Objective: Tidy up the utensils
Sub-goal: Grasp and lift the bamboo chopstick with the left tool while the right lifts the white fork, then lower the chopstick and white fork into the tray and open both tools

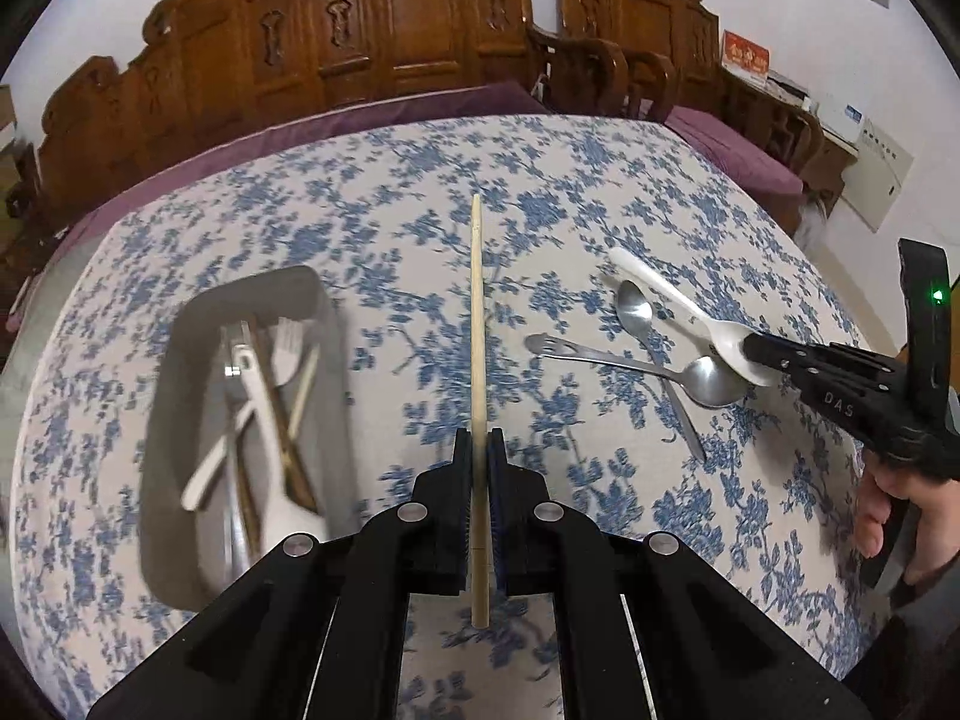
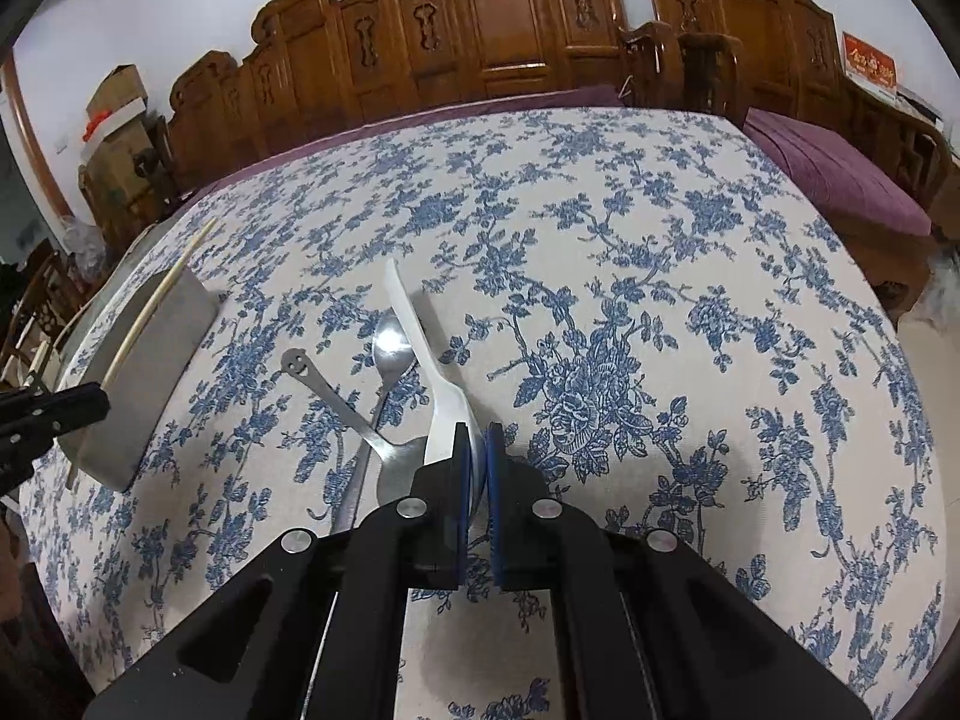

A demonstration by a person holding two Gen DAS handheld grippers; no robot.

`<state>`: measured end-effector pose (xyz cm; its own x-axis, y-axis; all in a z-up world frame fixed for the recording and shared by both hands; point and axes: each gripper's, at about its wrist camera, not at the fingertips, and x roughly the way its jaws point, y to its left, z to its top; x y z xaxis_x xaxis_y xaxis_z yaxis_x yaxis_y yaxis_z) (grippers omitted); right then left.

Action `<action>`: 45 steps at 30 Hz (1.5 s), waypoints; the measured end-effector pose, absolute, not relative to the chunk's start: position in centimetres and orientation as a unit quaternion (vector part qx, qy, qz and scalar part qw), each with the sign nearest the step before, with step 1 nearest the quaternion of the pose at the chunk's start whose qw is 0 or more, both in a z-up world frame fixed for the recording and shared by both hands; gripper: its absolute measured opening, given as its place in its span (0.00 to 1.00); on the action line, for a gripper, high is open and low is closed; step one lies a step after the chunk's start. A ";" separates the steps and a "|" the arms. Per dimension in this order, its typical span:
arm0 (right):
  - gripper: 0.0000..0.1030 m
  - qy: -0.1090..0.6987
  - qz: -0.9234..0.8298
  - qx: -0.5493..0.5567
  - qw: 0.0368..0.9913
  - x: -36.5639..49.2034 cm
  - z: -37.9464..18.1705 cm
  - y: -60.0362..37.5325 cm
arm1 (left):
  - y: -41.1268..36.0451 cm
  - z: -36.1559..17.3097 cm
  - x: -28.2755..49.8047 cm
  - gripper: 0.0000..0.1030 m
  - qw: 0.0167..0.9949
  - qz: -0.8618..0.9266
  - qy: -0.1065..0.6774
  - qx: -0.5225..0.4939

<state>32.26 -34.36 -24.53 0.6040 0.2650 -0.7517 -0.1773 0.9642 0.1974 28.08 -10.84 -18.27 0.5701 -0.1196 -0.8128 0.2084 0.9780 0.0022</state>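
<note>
My left gripper (image 1: 479, 441) is shut on a pale wooden chopstick (image 1: 477, 312) and holds it above the table, pointing away. A grey tray (image 1: 198, 312) to its left holds several utensils: white spoons, a fork, chopsticks. My right gripper (image 2: 477, 435) is shut on the bowl of a white plastic spoon (image 2: 414, 324); it also shows in the left wrist view (image 1: 753, 348). Two metal spoons (image 1: 636, 309) lie crossed on the cloth beside the white spoon (image 1: 666, 288). In the right wrist view the tray (image 2: 156, 354) and chopstick (image 2: 162, 294) show at left.
The table has a blue floral cloth (image 2: 660, 300). Carved wooden chairs (image 1: 384, 30) with purple cushions (image 2: 834, 174) stand along the far and right sides. Cardboard boxes (image 2: 114, 120) are stacked at the far left.
</note>
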 end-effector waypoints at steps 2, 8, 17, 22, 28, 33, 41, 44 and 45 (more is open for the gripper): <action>0.06 0.420 0.125 0.051 0.897 31.8 -23.8 -34.2 | -10.1 -17.9 27.8 0.04 0.886 -0.091 0.451 0.047; 0.06 0.401 0.130 0.063 0.905 30.1 -22.0 -33.1 | -7.6 -17.1 27.2 0.04 0.892 -0.082 0.443 0.035; 0.06 0.391 0.157 0.031 0.906 28.6 -20.1 -28.6 | -3.8 -17.0 26.9 0.04 0.894 -0.065 0.443 0.022; 0.06 0.403 0.164 0.035 0.900 28.4 -19.8 -26.6 | -2.0 -17.0 26.9 0.04 0.891 -0.060 0.450 0.009; 0.06 0.419 0.173 0.039 0.890 28.0 -19.2 -24.0 | 0.0 -17.6 27.5 0.04 0.883 -0.062 0.465 -0.004; 0.06 0.425 0.185 0.041 0.885 29.0 -17.9 -22.6 | 1.2 -18.3 28.1 0.04 0.877 -0.063 0.475 0.001; 0.06 0.431 0.200 0.008 0.880 30.6 -16.1 -19.1 | 2.5 -19.8 29.7 0.04 0.868 -0.070 0.492 -0.008; 0.06 0.433 0.207 0.000 0.877 30.9 -16.0 -17.4 | 2.9 -20.3 30.4 0.04 0.865 -0.069 0.497 -0.011; 0.06 0.435 0.208 0.001 0.876 31.0 -16.0 -17.0 | 3.1 -20.5 30.6 0.04 0.864 -0.069 0.499 -0.012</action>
